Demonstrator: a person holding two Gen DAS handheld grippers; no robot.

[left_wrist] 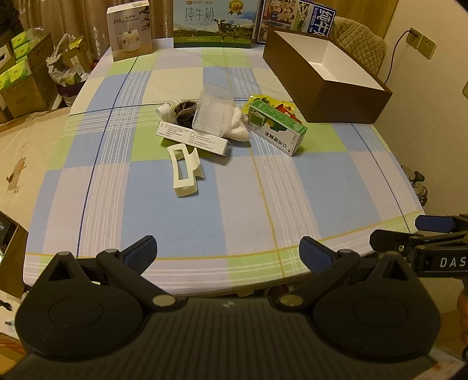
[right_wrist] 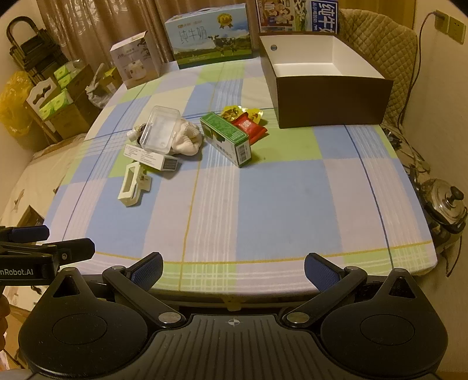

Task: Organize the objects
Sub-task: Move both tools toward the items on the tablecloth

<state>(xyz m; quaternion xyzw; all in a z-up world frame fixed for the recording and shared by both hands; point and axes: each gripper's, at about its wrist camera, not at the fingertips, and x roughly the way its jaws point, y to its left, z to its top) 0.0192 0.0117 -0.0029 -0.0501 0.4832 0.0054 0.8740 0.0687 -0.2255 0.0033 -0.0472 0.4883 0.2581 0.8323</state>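
Observation:
A pile of objects lies mid-table: a white hair claw [left_wrist: 184, 169] [right_wrist: 131, 182], a long white box [left_wrist: 191, 139] [right_wrist: 152, 159], a clear plastic case [left_wrist: 212, 109] [right_wrist: 159, 130], a white cloth [left_wrist: 238, 125] [right_wrist: 187, 138], a green carton [left_wrist: 276, 130] [right_wrist: 226, 138], snack packets [right_wrist: 247, 121] and a small tube [left_wrist: 166, 109]. An open brown box [left_wrist: 327, 73] [right_wrist: 324, 79] stands at the back right. My left gripper [left_wrist: 228, 254] and right gripper [right_wrist: 232, 270] are both open and empty, above the table's near edge, far from the pile.
Milk cartons [left_wrist: 215, 23] [right_wrist: 210, 35] and a white appliance box [left_wrist: 130, 30] [right_wrist: 137, 60] stand along the far edge. A quilted chair [right_wrist: 377, 38] is behind the brown box. A metal pot [right_wrist: 446, 201] sits off the table's right. Boxes are stacked at the left [left_wrist: 20, 67].

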